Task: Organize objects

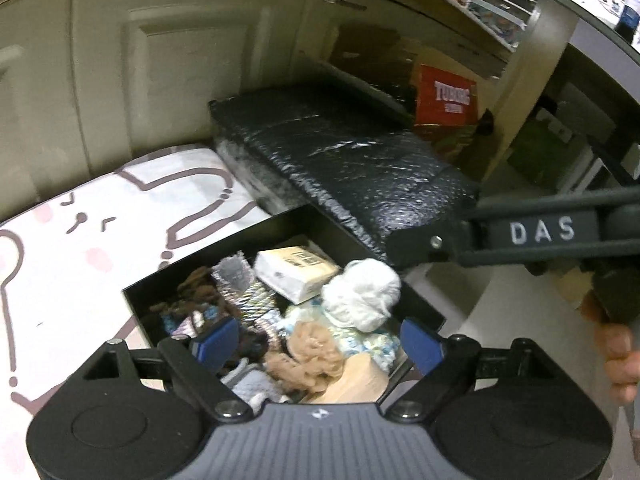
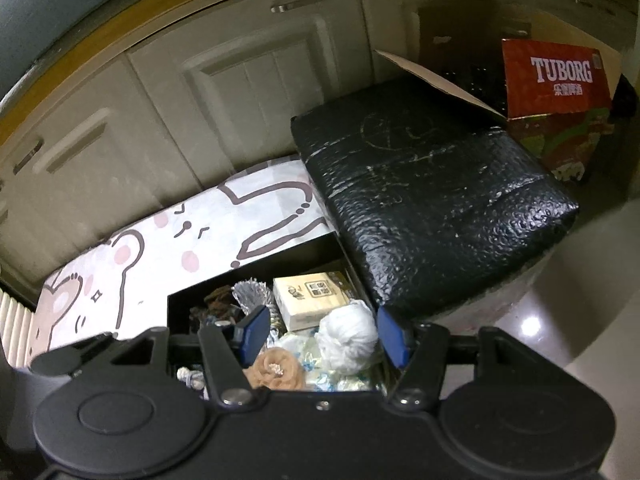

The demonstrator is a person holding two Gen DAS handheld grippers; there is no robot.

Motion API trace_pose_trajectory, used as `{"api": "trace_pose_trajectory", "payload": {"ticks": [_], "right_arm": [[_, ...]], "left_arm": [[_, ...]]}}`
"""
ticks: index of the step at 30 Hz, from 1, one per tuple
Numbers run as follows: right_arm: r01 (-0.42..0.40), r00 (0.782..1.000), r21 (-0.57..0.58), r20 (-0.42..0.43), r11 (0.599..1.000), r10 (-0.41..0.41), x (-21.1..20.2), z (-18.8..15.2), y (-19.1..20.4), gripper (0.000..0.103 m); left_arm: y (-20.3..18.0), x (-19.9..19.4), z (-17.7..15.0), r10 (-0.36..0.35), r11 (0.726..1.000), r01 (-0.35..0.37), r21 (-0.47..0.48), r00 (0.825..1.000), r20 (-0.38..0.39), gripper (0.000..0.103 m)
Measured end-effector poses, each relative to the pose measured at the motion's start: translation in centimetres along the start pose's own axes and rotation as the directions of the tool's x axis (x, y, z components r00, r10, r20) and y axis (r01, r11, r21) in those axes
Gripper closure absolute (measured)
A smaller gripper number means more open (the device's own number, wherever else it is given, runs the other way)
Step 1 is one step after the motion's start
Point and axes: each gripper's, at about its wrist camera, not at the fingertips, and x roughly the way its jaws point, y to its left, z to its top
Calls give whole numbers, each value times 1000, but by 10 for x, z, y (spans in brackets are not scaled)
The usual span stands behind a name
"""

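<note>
Looking down into an open black box [image 1: 240,236] on the floor, wedged between a bear-print mat [image 1: 80,240] and a black foam-wrapped block [image 1: 352,160], with a red Tuborg carton [image 1: 446,100] well behind. Packed to the rim with small soft things: a white wound bundle [image 1: 362,296] at the right wall, a tan fluffy scrunchie [image 1: 308,356] near the front, a brown fuzzy piece [image 1: 196,284] and a silver tinsel piece [image 1: 236,272] at the left, plus one stiff cream carton [image 1: 296,276] toward the back. Hovering over the heap with the left gripper [image 1: 320,340], fingers [image 1: 216,340] spread wide and clamped on nothing. Poised above the same box with the right gripper [image 2: 323,332], fingers partly apart, white bundle lying below the gap but seemingly not pressed. Probably all very light, squashy and prone to snagging on neighbours, so worth pinching deep into the bulk rather than at a loose strand. For the white bundle, best to straddle its round middle; likely to give under the pads without harm. For the scrunchie, best to nip one side of the ring. For the cream carton, best to grip across its narrow, flat sides; likely rigid but dentable, and partly pinned under the bundle.
</note>
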Motion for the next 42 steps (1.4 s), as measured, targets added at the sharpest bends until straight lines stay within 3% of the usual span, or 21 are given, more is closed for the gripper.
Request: {"api": "trace_pose_trajectory", "payload": {"ticks": [7,19,28,36,42], "right_arm": [[3,1000,-16,12,1000,-3,-13,-5,6,40],[36,997,-61,69,997,-32,-50,-12,19,14],[88,990,-86,120,992,-77,-83,-22,23,8],[127,982,-74,148,989,-115,-113,-31,28,6],[142,979,-98,158,985,-126,-135,-42,38,6]], "left_arm": [[12,-21,0,54,997,-54,-47,999,8,14],[17,-74,-2,162,978,-150,-143,984,74,0],[27,-117,-7,200,963,-179,-200,976,88,0],[26,-156,-9,324,932,-303,-200,943,79,0],[20,-184,-15,324,933,-298,-200,940,110,0]]}}
